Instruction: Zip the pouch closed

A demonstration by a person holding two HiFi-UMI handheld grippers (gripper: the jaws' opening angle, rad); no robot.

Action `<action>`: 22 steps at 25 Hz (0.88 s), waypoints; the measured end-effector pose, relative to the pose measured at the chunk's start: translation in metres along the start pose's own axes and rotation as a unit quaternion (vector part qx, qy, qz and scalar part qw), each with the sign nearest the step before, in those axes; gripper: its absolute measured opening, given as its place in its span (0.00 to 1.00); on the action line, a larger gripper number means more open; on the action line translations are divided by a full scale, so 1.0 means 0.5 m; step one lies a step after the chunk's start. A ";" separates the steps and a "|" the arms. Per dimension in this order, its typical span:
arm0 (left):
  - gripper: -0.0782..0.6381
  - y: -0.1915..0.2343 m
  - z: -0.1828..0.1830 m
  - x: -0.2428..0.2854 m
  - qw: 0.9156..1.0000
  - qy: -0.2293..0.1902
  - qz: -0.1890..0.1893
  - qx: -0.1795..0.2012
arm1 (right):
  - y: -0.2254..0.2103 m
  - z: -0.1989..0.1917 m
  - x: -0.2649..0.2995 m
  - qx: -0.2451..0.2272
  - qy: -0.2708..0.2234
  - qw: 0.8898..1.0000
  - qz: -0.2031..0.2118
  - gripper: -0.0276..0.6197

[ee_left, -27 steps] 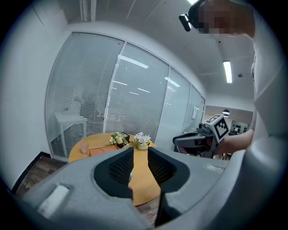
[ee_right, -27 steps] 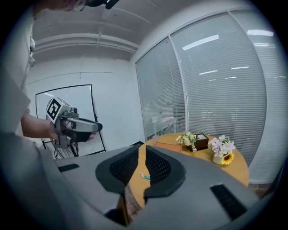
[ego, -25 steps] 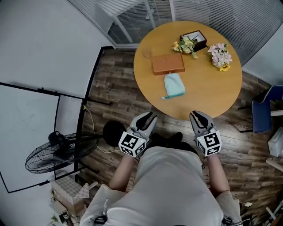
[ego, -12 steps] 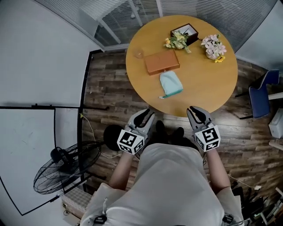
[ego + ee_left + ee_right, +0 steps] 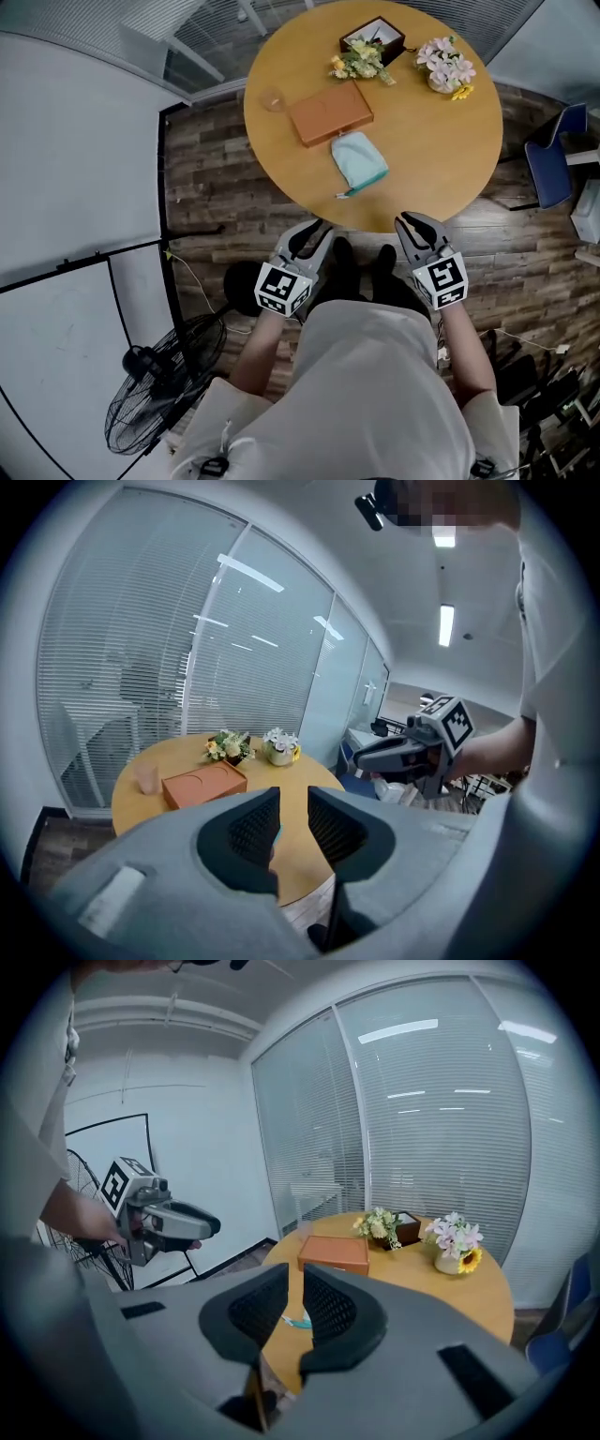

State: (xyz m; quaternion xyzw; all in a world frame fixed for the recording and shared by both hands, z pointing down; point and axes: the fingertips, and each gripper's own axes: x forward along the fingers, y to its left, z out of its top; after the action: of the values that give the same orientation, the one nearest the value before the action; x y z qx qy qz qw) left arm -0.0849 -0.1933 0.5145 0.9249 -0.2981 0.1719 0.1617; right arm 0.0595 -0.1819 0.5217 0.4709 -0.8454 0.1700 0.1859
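An office room with a wood-plank floor (image 5: 216,178) and a glass wall with blinds (image 5: 202,33) holds a round wooden table (image 5: 450,159). A white board (image 5: 56,347) and a fan (image 5: 155,380) stand at the left, a blue chair (image 5: 553,159) at the right.

The pouch (image 5: 358,161), pale teal, lies flat on the table, on the side nearest the person and just beside a brown box (image 5: 330,112). A thin teal pull (image 5: 345,194) sticks out from its near corner. Farther back stand a clear cup (image 5: 273,98), a dark box (image 5: 373,37) with a bunch of flowers (image 5: 356,64) against it, and a flower pot (image 5: 444,67).

The person stands at the table's near edge with both arms held forward. The left gripper (image 5: 307,239) and the right gripper (image 5: 412,225) point toward the table, side by side, their tips near its edge and apart from the pouch. In each gripper view the jaws stand a narrow gap apart with nothing between the pads. Through the right gripper's gap a strip of table and a bit of the pouch show beyond. Neither gripper touches anything.
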 end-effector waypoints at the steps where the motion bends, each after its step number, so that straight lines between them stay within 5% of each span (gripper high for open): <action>1: 0.24 0.008 -0.010 0.011 1.000 0.007 -0.007 0.004 | -0.003 -0.003 0.010 0.000 0.003 1.000 -0.003 0.12; 13: 0.24 0.093 -0.125 0.141 0.996 0.070 -0.050 0.021 | -0.022 -0.111 0.128 0.015 0.060 0.998 -0.007 0.12; 22: 0.24 0.131 -0.229 0.228 0.981 0.148 -0.093 0.079 | -0.002 -0.225 0.228 0.042 0.109 0.993 0.016 0.12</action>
State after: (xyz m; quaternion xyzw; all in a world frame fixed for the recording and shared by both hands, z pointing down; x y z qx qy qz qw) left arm -0.0632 -0.2543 0.6765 0.9228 -0.1694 0.3140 0.1458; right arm 0.0223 -0.2140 0.6739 0.4433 -0.8197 0.2584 0.2545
